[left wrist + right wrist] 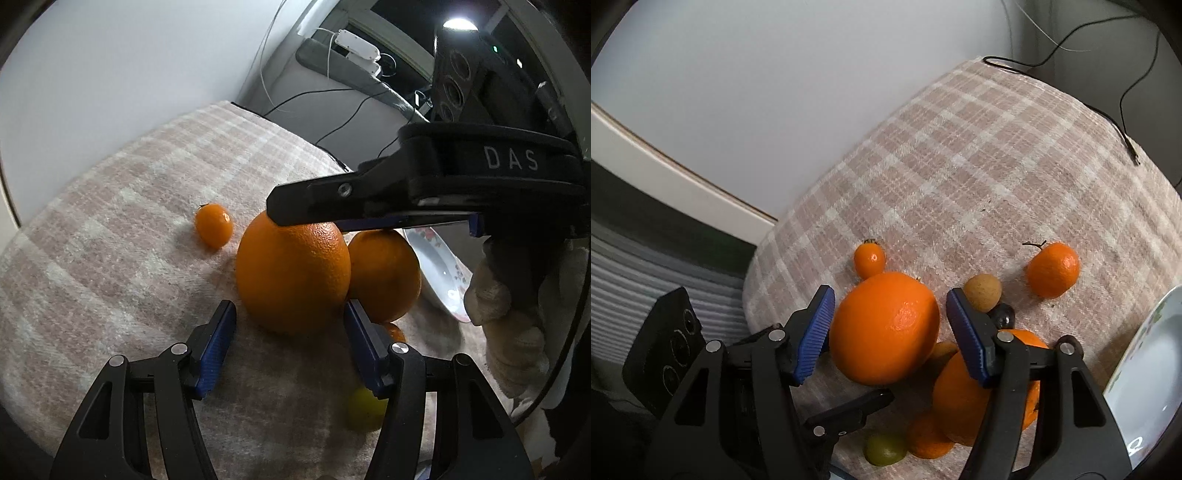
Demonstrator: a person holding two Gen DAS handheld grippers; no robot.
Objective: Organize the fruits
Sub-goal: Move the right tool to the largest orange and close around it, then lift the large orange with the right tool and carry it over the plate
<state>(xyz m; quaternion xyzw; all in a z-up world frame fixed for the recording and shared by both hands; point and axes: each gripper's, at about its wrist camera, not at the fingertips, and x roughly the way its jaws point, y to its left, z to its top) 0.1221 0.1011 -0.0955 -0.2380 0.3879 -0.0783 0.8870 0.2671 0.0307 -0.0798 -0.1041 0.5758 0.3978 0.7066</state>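
Note:
A large orange (291, 273) (882, 328) lies on the plaid cloth (979, 166). My right gripper (890, 293) points down over it, its blue pads on either side of the fruit; the left pad looks in contact, a thin gap shows at the right pad. From the left wrist view, one right-gripper finger (314, 203) crosses the orange's top. My left gripper (290, 305) is open just short of the same orange, nothing pressed between its pads. A second orange (384, 273) (960, 398) sits beside the first.
Around the oranges lie a kumquat (870, 258), a stemmed mandarin (1052, 269), a brownish fruit (982, 295), a dark berry (1003, 315), a green grape (884, 448) and a small orange fruit (927, 439). A floral plate (439, 273) (1152, 369) stands right. Cloth drops off at left.

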